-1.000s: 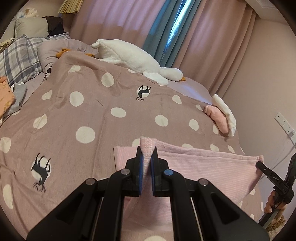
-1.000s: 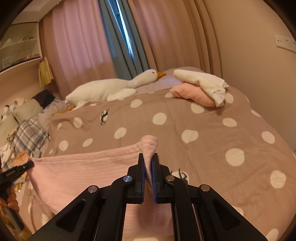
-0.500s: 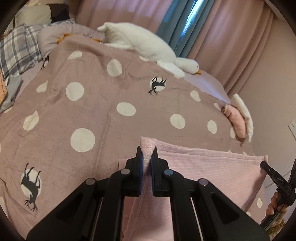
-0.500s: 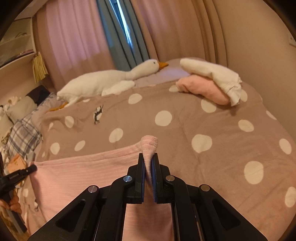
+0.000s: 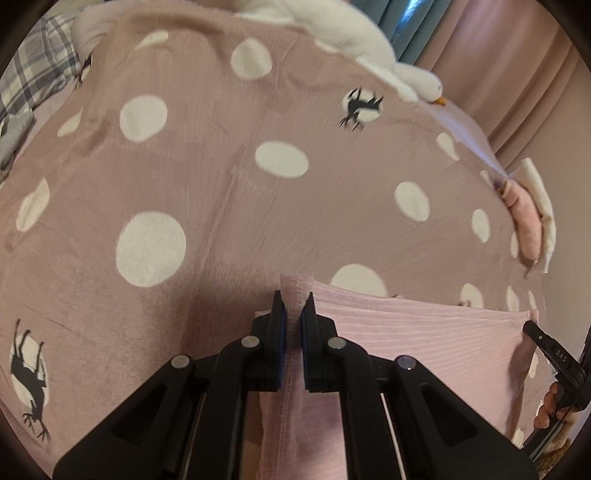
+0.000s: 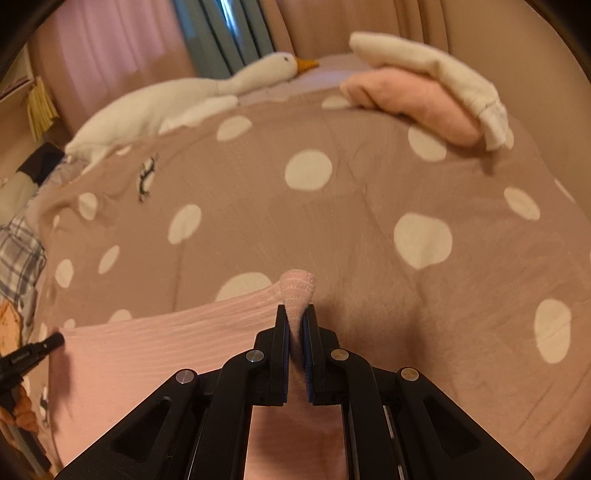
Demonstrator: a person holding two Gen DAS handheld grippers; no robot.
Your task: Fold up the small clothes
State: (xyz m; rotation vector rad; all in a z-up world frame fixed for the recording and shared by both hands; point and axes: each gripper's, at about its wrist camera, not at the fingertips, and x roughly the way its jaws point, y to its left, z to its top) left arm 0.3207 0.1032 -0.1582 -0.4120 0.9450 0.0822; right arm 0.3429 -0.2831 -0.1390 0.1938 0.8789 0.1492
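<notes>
Bed covered by mauve bedspread (image 5: 207, 192) with white polka dots and a few black animal prints, fills most of both views. Pink curtains (image 6: 110, 55) and a teal curtain (image 6: 218, 33) behind it. White plush goose (image 6: 177, 99) lies along the far edge. Folded pink and cream clothes (image 6: 424, 96) stacked at far right corner. Plaid pillow (image 5: 33, 81) at left. Pink ribbed garment (image 5: 424, 332) stretched above the near bedspread, between the tongs. Left gripper (image 5: 293, 321) clamped tight on one corner, right gripper (image 6: 295, 325) clamped on the other.
</notes>
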